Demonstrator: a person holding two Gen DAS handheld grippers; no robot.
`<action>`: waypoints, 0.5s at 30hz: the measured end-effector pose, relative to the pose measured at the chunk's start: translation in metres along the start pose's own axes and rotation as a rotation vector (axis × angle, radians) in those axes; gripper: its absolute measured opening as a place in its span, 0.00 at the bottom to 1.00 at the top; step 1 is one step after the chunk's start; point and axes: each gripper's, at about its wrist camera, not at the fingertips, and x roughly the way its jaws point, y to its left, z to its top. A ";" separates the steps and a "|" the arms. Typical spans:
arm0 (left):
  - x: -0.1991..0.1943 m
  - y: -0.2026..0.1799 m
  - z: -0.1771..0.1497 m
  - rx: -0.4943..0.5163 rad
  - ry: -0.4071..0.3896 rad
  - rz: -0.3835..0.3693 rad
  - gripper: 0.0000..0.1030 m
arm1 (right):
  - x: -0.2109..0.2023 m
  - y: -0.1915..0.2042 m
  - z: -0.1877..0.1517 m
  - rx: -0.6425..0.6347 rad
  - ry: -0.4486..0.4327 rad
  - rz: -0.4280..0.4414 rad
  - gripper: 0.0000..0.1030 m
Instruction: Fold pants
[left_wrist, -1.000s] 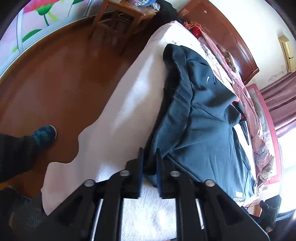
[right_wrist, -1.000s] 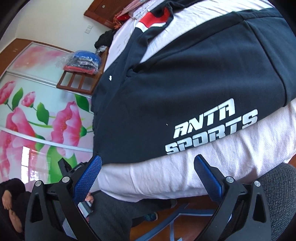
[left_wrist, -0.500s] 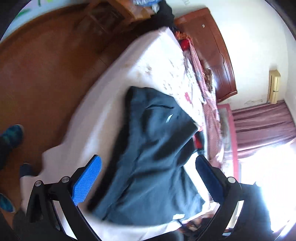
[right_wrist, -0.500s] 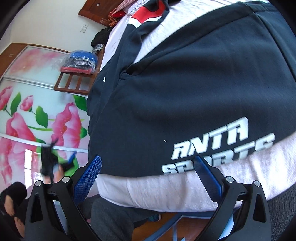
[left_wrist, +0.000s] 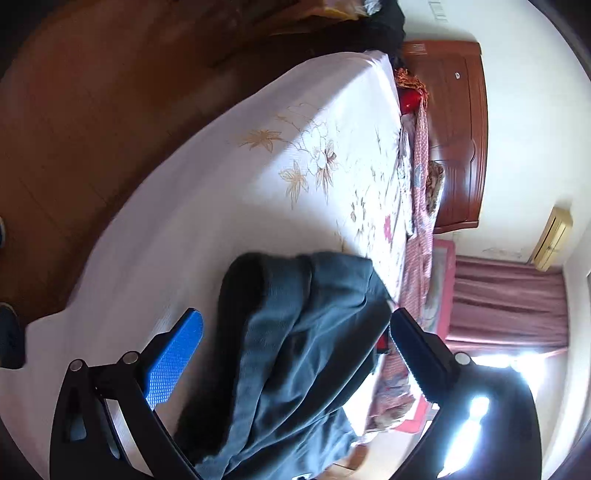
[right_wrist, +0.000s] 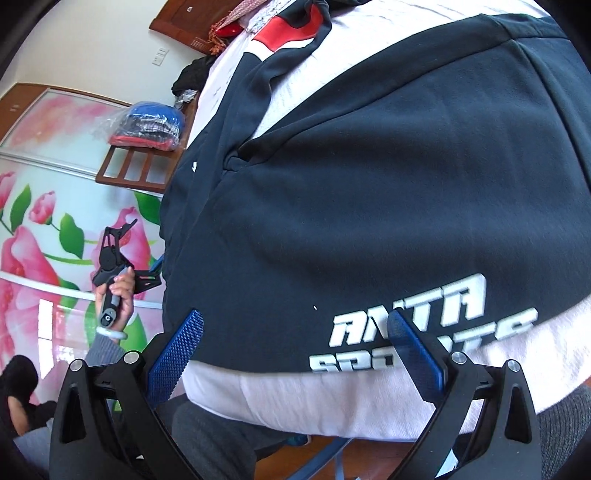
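Note:
Dark navy pants (right_wrist: 369, 203) lie spread on the bed's pale cover (right_wrist: 295, 398), with white "ANTA SPORTS" lettering (right_wrist: 410, 321) near the close hem. My right gripper (right_wrist: 295, 317) hovers open just over that hem, its blue pads on either side of the lettering and nothing pinched. In the left wrist view the pants (left_wrist: 295, 369) lie bunched and folded over below my left gripper (left_wrist: 295, 317), which stands wide open above the cloth without touching it. The left gripper (right_wrist: 110, 258) also shows at the bed's left side, held by a hand.
The flowered bedcover (left_wrist: 303, 162) stretches beyond the pants toward a wooden headboard (left_wrist: 458, 140). A red-and-dark garment (right_wrist: 291, 29) lies past the pants. A wooden chair holding bagged clothes (right_wrist: 147, 125) stands beside the bed, before floral sliding doors (right_wrist: 37, 221). Brown floor (left_wrist: 92, 110) lies at the left.
My left gripper let go of the pants' edge, opened wide and swung over the bed while rolling. My right gripper edged a little closer to the lettered hem.

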 end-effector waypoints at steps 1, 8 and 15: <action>0.005 0.000 0.003 -0.017 0.009 -0.041 0.98 | 0.002 0.002 0.002 -0.005 -0.002 -0.002 0.96; 0.031 -0.012 0.015 -0.028 0.066 -0.147 0.98 | 0.006 0.022 0.009 -0.108 -0.035 -0.044 0.96; 0.036 -0.009 0.026 -0.049 0.092 -0.297 0.92 | 0.022 0.032 0.015 -0.144 -0.015 -0.044 0.96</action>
